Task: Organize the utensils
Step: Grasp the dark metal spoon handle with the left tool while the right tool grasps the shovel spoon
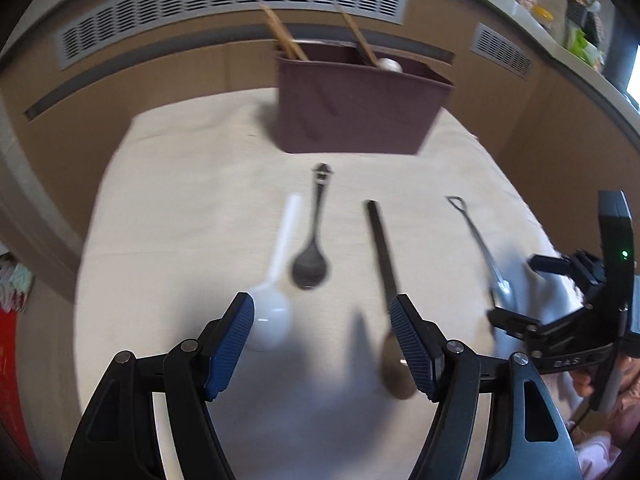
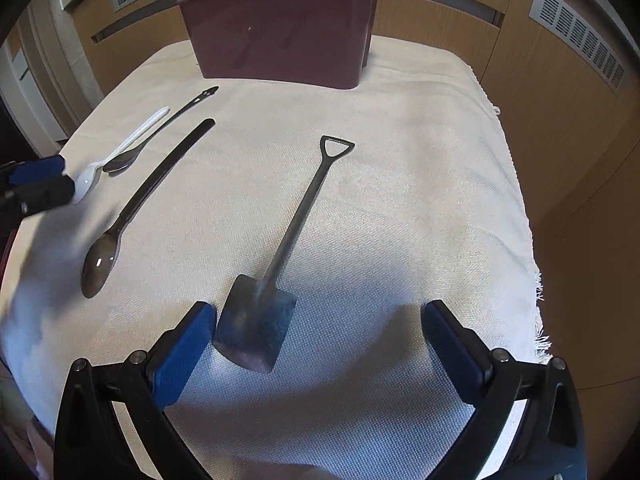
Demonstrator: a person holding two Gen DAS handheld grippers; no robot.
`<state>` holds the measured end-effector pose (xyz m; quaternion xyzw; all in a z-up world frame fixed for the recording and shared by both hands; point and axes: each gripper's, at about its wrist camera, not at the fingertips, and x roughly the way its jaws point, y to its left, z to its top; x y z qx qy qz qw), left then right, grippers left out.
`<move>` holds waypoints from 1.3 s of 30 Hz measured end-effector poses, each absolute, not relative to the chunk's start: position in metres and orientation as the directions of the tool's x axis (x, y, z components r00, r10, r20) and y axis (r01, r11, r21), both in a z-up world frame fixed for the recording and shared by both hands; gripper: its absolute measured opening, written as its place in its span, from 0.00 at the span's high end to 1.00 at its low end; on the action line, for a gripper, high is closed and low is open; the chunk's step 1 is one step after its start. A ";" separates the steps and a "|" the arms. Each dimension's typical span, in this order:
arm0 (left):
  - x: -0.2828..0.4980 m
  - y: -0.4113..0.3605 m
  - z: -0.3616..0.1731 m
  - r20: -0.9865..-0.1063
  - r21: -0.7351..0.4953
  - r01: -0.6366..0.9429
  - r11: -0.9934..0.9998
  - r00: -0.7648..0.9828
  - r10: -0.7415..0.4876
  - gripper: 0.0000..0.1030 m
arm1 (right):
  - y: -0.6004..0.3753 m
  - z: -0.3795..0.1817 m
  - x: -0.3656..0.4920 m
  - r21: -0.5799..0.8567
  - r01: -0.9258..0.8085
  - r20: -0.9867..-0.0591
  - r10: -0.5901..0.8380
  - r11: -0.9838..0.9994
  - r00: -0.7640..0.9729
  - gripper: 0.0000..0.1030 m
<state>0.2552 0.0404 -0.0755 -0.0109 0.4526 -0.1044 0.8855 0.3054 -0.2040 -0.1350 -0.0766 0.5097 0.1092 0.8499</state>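
Utensils lie loose on the cream cloth point(image 2: 400, 160); none is gripped. Right gripper point(image 2: 316, 344): jaws spread wide, empty, hovering over the shovel-shaped spoon point(image 2: 280, 260), whose flat blade sits just beside the left pad and whose handle runs away toward the maroon caddy point(image 2: 280, 36). Left gripper point(image 1: 322, 344): jaws spread, empty, with bare cloth between the pads; the white spoon point(image 1: 272, 304) has its bowl just beside one pad and the long dark spoon point(image 1: 382, 248) passes behind the other. A short black spoon point(image 1: 310, 256) lies between those two. The caddy stands at the far edge of the cloth and already holds wooden handles and a pale spoon. Handling judgement: metal pieces look stiff, thin and smooth, likely to slip or pivot if pinched at the bowl; the thin shaft lies low on soft cloth, so take hold mid-handle, pads across its width. The white spoon appears to be light plastic or ceramic; grip gently.
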 end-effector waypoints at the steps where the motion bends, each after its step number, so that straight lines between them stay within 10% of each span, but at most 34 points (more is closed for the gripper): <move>1: 0.256 0.048 -0.075 -0.798 -0.109 0.152 0.982 0.576 -0.178 0.31 | -0.203 -0.135 0.307 -0.020 -0.260 -0.886 0.103 0.965 0.451 0.00; 8: 0.256 0.090 -0.078 -0.803 -0.116 0.026 0.993 0.586 -0.110 0.31 | -0.193 -0.131 0.318 -0.006 -0.270 -0.863 0.132 0.963 0.488 0.16; 14: 0.251 0.086 -0.087 -0.820 -0.123 0.028 0.992 0.561 -0.118 0.31 | -0.169 -0.121 0.323 -0.036 -0.369 -0.857 0.161 0.929 0.490 0.93; 25: 0.260 0.023 -0.082 -0.837 -0.180 0.230 0.956 0.474 -0.272 0.34 | -0.206 -0.091 0.320 0.137 -0.316 -0.812 0.290 0.939 0.507 0.95; 30: 0.289 -0.015 -0.076 -0.874 -0.166 0.335 0.928 0.385 -0.295 0.67 | -0.233 -0.084 0.322 0.193 -0.270 -0.780 0.314 0.943 0.541 0.95; 39: 0.352 -0.059 -0.097 -0.970 -0.058 0.370 0.927 0.200 -0.140 0.84 | -0.247 -0.077 0.310 0.229 -0.278 -0.728 0.354 0.933 0.588 0.95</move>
